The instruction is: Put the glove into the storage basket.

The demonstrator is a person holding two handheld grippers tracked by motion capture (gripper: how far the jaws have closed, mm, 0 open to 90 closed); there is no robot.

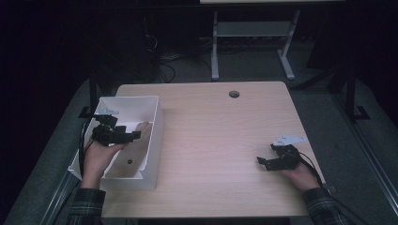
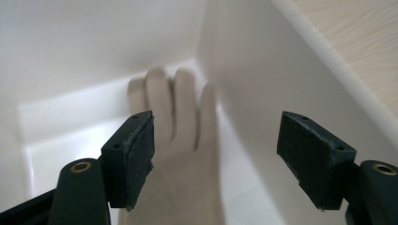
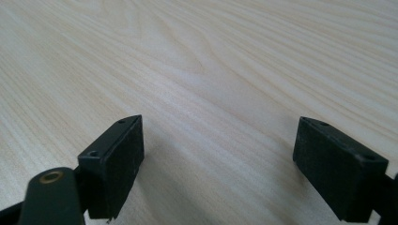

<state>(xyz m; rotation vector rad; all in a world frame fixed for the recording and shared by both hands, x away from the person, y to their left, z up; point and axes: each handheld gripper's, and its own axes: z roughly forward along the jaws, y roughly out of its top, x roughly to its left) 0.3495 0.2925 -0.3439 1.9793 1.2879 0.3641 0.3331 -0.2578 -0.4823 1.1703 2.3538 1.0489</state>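
Left gripper (image 2: 213, 159) over white bin (image 1: 157, 123), jaws spread wide, nothing pinched; beige rubber glove (image 2: 180, 140) lies below. Right gripper (image 3: 218, 171) spread, empty, over bare table (image 1: 220, 136).

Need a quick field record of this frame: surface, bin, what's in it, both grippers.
surface: light wood table
bin: white open-top bin at the table's left edge
contents: pale rubber glove lying on the bin floor, fingers toward the far corner
left gripper: left gripper over the bin, jaws open, above the glove, pads not pressing it
right gripper: right gripper low over bare table at the right, jaws open, nothing between them
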